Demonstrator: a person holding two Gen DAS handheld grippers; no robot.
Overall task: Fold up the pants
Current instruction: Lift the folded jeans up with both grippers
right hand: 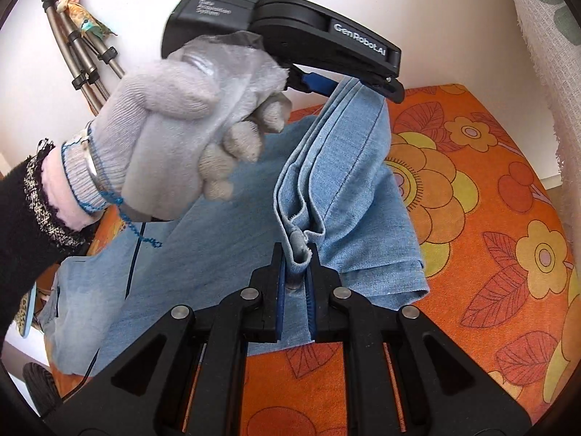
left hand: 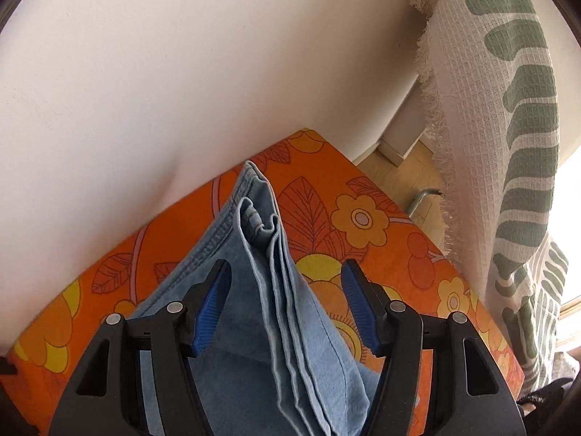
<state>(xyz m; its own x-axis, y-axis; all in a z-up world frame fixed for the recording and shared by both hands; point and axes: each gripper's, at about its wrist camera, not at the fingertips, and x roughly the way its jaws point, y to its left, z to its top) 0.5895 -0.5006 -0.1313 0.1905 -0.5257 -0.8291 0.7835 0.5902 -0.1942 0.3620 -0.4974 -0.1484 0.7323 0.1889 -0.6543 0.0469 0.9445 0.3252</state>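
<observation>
Light blue jeans (left hand: 254, 327) lie folded lengthwise on an orange flowered surface (left hand: 326, 181). A ridge of stacked denim edges runs up between the fingers of my left gripper (left hand: 287, 267), which is open; its blue pads (left hand: 214, 309) stand clear of the cloth on both sides. In the right wrist view my right gripper (right hand: 297, 254) is shut on the bunched end of the jeans (right hand: 345, 181). The folded edge stretches from it up to the left gripper (right hand: 354, 85), which a gloved hand (right hand: 174, 127) holds.
A white wall stands close behind the orange surface (right hand: 472, 181). A woven white-and-green throw (left hand: 508, 145) hangs at the right, over wood floor (left hand: 406, 178). Metal tripod legs (right hand: 83, 54) lean on the wall at the left.
</observation>
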